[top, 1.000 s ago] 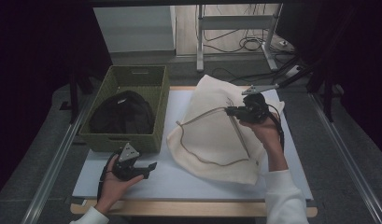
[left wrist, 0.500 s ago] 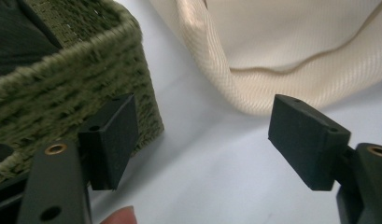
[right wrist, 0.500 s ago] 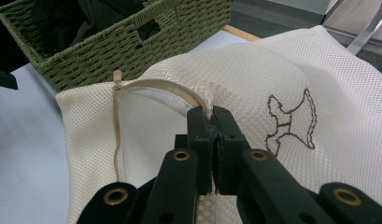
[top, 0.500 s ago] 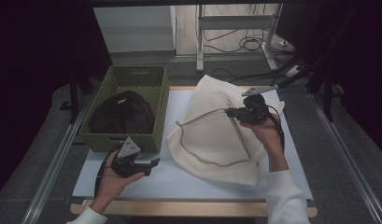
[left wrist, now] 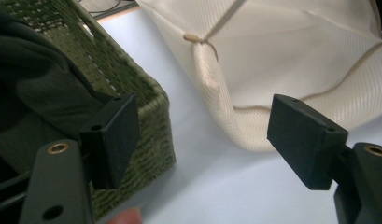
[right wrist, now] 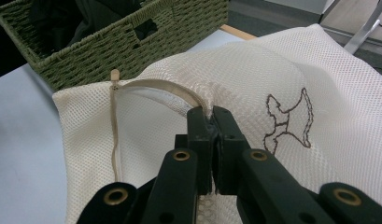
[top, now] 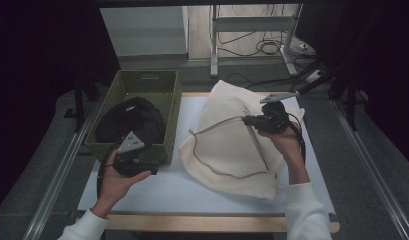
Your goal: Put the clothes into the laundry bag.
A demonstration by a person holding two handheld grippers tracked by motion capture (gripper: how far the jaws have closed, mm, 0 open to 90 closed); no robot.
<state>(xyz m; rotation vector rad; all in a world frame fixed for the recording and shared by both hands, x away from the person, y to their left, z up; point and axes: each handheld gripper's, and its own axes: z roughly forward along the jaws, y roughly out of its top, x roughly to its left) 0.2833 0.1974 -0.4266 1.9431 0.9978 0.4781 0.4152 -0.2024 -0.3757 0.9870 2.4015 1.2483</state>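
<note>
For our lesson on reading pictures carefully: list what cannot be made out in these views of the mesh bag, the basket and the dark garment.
- High view: what the dark garment is; folds and dim light hide its shape.
- High view: inside of the mesh bag; its cloth covers it.
- Left claw view: basket cut off by the edge.
- Right claw view: bag edge hidden inside the right claw.

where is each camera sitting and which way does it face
High view: above the person's side of the table, looking forward and down; both forearms, the left claw and right claw show.
Left gripper view: on the left claw, looking between its open jaws at the basket corner and the mesh bag.
Right gripper view: on the right claw, its jaws shut on the mesh bag at the zipper edge.
All three share the green basket and the cream bag.
</note>
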